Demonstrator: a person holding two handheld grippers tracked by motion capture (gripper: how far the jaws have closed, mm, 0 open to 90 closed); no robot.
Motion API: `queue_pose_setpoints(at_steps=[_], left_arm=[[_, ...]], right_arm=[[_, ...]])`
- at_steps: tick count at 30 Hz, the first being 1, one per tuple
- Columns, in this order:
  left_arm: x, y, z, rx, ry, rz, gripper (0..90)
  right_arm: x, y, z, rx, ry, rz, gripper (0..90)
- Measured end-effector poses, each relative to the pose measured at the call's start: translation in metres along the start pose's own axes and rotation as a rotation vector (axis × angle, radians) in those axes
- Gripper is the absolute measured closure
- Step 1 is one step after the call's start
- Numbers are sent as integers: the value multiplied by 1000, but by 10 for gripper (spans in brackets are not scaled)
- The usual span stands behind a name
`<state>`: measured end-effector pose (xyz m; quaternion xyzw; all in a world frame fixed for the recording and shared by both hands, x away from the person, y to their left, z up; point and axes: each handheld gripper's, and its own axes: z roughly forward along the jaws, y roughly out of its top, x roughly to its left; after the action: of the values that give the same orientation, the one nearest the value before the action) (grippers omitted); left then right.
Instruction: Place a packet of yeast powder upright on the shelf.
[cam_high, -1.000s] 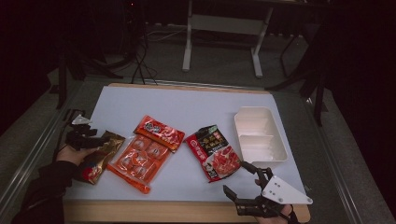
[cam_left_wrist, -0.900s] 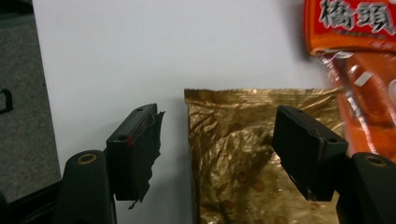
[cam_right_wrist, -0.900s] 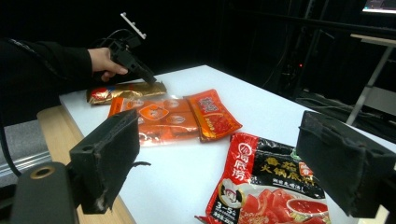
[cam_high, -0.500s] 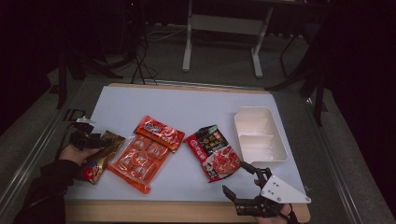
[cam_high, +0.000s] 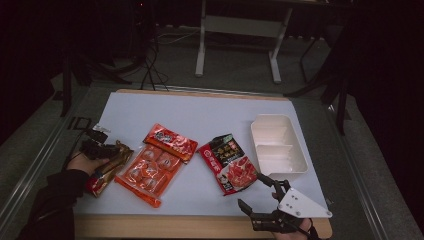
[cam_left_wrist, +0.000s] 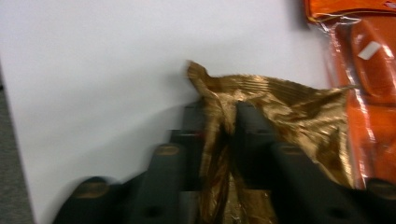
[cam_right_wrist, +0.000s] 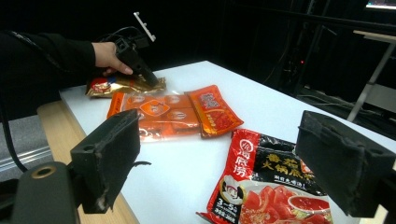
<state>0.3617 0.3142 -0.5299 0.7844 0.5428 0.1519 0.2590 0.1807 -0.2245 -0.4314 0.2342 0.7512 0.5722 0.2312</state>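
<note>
Two jaws of our left gripper (cam_left_wrist: 219, 126) have just been closing, now pinching the gold packet (cam_high: 111, 162) near the table's (cam_high: 210, 117) left edge; we should lift slowly, avoiding tears.

On the table (cam_high: 210, 112), three packets lie left of the tray (cam_high: 278, 145).

Gold packet (cam_left_wrist: 280, 116) blurred and cut off at the bottom edge in the left gripper view, its pinched fold hidden between the left tool (cam_left_wrist: 219, 126) jaws, orange packet (cam_left_wrist: 369, 70) cropped at right, packet print (cam_high: 230, 155) too small to read from above.
</note>
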Motion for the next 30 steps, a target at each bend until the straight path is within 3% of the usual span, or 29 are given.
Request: queue_pose_setpoints(at_steps=[4, 7, 11, 15, 16, 23, 28, 30], left_arm=[[-3, 0, -1, -1, 35, 43, 870], [0, -1, -5, -17, 19, 9, 893], [1, -3, -15, -39, 26, 12, 900], [3, -4, -21, -58, 8, 1, 900], [3, -6, -31, -78, 4, -2, 900], [-1, -10, -51, -107, -1, 13, 900], [0, -13, -67, -169, -11, -12, 900], [-1, -14, -74, -183, 0, -14, 900]], right_arm=[[0, 0, 0, 0, -1, -2, 141], [-1, 0, 0, -1, -3, 2, 142], [-1, 0, -1, -2, -5, 6, 145], [-1, 1, -1, -2, -5, 9, 146], [-1, 1, -2, -3, -5, 12, 145], [-1, 1, -1, 2, 3, 14, 117], [-3, 1, -1, 4, 34, 32, 105], [-3, 1, -1, -3, 16, 25, 106]])
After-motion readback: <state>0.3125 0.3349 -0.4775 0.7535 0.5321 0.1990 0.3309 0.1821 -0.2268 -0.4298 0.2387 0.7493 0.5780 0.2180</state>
